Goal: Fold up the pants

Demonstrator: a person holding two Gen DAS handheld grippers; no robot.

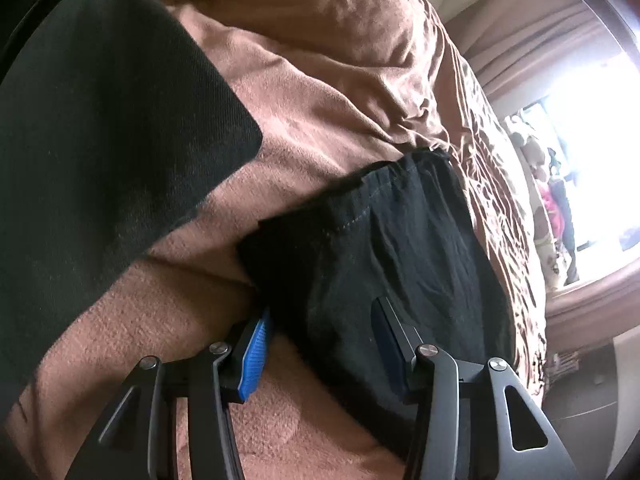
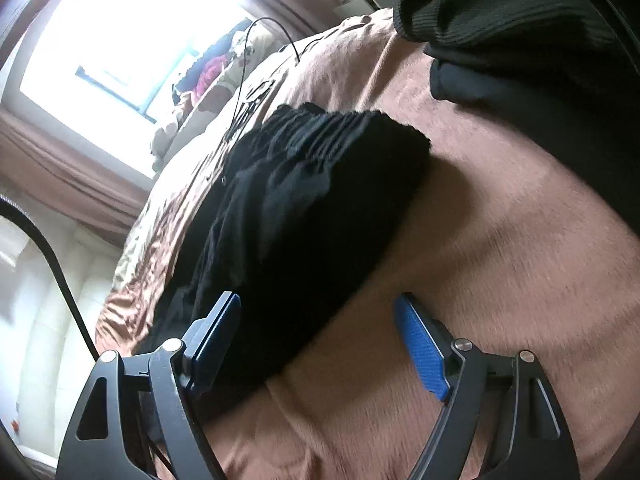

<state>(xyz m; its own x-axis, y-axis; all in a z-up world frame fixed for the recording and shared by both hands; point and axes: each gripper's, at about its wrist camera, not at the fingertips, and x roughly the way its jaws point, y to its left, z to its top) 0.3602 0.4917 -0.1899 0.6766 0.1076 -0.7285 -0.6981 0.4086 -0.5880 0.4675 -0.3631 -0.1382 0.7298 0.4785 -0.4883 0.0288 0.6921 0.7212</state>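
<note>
On the brown fleece-covered bed (image 1: 328, 92), near its window-side edge, I see the black fabric pants (image 2: 304, 216) bunched into a partly folded slab. My left gripper (image 1: 320, 344) and right gripper (image 2: 320, 340) both have jaws spread, holding nothing, each straddling a near edge of the pants, whose long axis runs away toward the gathered waistband.

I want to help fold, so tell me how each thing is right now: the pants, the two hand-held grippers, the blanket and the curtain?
Black pants: lying bunched on the blanket, not held.
Left hand-held gripper: open, one edge of the pants between its fingers.
Right hand-held gripper: open, at the pants' edge.
Brown blanket: spread out, wrinkled.
Curtain: drawn aside from the bright window.
</note>
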